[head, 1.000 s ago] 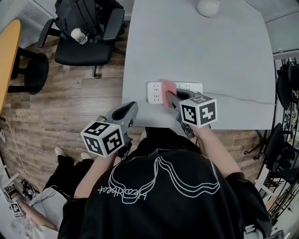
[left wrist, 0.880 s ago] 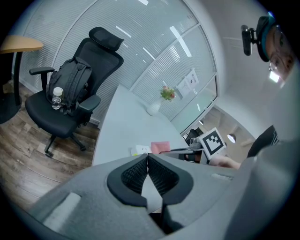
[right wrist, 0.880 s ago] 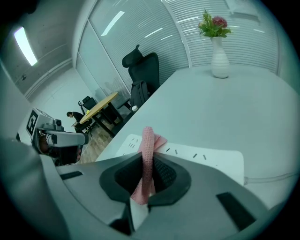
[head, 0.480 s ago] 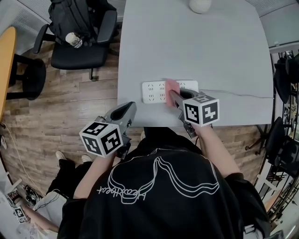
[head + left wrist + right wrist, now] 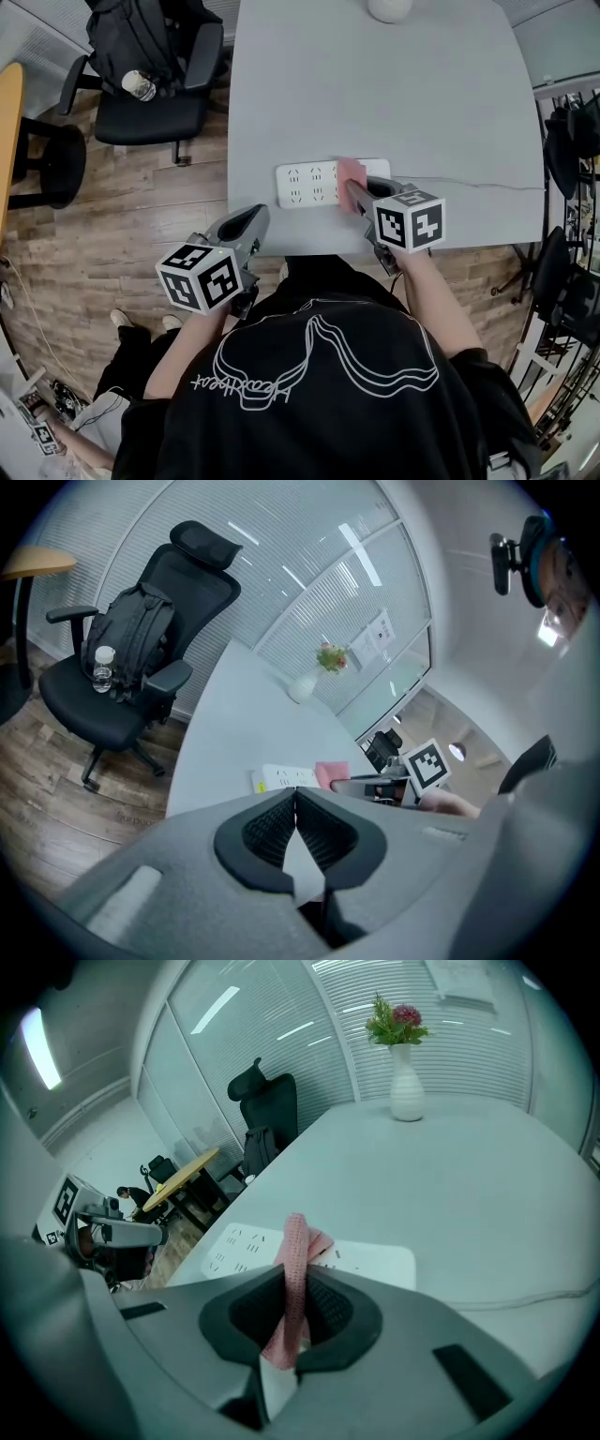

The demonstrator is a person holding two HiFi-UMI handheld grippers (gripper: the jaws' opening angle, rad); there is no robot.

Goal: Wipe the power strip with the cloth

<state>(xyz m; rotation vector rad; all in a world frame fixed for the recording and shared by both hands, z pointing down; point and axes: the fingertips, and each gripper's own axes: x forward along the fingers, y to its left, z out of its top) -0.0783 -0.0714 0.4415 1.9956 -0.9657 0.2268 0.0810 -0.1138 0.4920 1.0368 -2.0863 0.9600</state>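
The right gripper [image 5: 292,1290] has its jaws pinching a pink cloth [image 5: 296,1252], which stands up in a fold between the dark pads in the right gripper view. In the head view, just below the middle of the frame, the cloth lies on the right part of the white power strip [image 5: 309,183], whose left sockets are uncovered. The strip lies flat near the lower edge of the pale grey tabletop [image 5: 394,94], and a thin cable [image 5: 473,184] runs from its right end toward the right edge of the frame. The left gripper [image 5: 295,806] has its jaws pressed together with nothing between them; in the head view it is held at the lower left of the strip, off the tabletop's near corner and over the wooden floor [image 5: 122,216]. At the top of the frame a white vase [image 5: 389,7] stands on the tabletop. In the upper left a black office chair [image 5: 155,108] carries a dark backpack [image 5: 131,33] and a bottle [image 5: 138,85].
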